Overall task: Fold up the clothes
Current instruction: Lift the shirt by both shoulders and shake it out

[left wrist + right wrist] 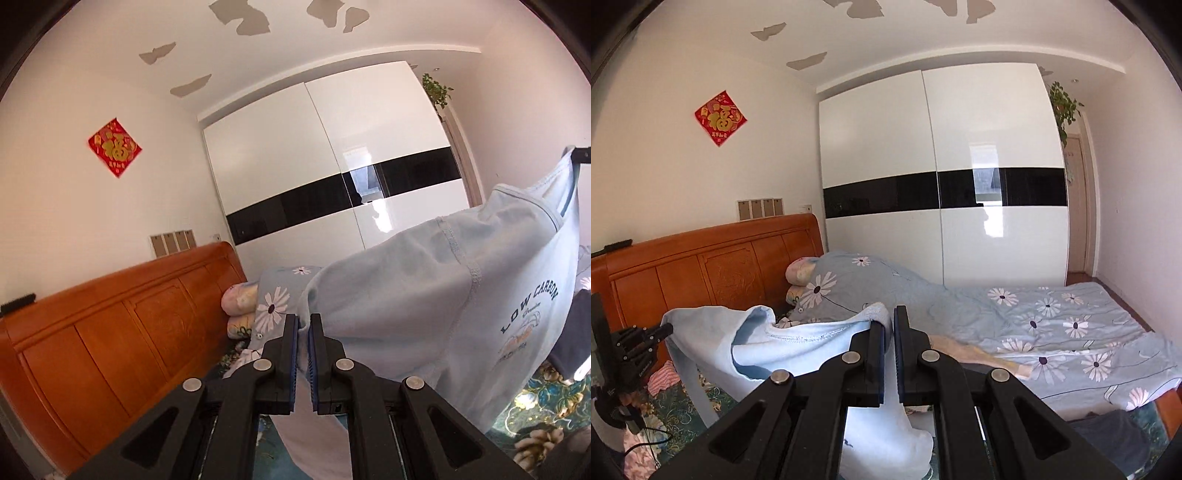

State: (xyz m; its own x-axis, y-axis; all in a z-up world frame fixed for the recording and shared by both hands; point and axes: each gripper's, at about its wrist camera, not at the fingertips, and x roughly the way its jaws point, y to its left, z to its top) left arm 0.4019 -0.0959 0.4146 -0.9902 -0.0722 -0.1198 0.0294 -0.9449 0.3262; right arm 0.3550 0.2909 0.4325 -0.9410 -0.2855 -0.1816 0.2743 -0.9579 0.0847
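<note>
A light blue sweatshirt [424,295] printed "LOW CARBON" hangs in the air, stretched between both grippers above the bed. My left gripper [303,321] is shut on one edge of it, cloth pinched between the pads. My right gripper [890,314] is shut on another edge of the sweatshirt [798,343], which drapes to the left and hangs below the jaws. The right gripper's tip also shows in the left wrist view [580,155] at the far right, holding the raised corner. The left gripper shows in the right wrist view [646,338] at far left.
A bed with a blue daisy-print quilt [1052,325] and pillows [798,273] lies ahead. A wooden headboard [701,269] stands left, a white wardrobe [942,184] behind. A dark garment [576,332] and other clothes [663,380] lie on the floral sheet.
</note>
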